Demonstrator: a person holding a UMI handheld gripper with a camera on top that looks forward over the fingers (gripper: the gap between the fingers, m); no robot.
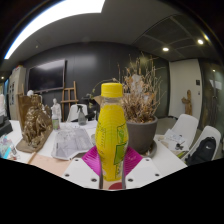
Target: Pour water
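Note:
A yellow bottle (112, 135) with a yellow cap and a green-yellow label stands upright between my fingers. My gripper (112, 165) is shut on the bottle: both magenta pads (94, 158) press on its lower body from left and right. The bottle is lifted, well above the table behind it. The bottle's base is hidden by the gripper body.
A white table (160, 165) lies beyond. On it stand a pot with dried branches (141, 112) just right of the bottle, a clear plastic container (71, 140) to the left, and a brown rock-like ornament (36, 122) further left. White chairs (185, 130) stand at the right.

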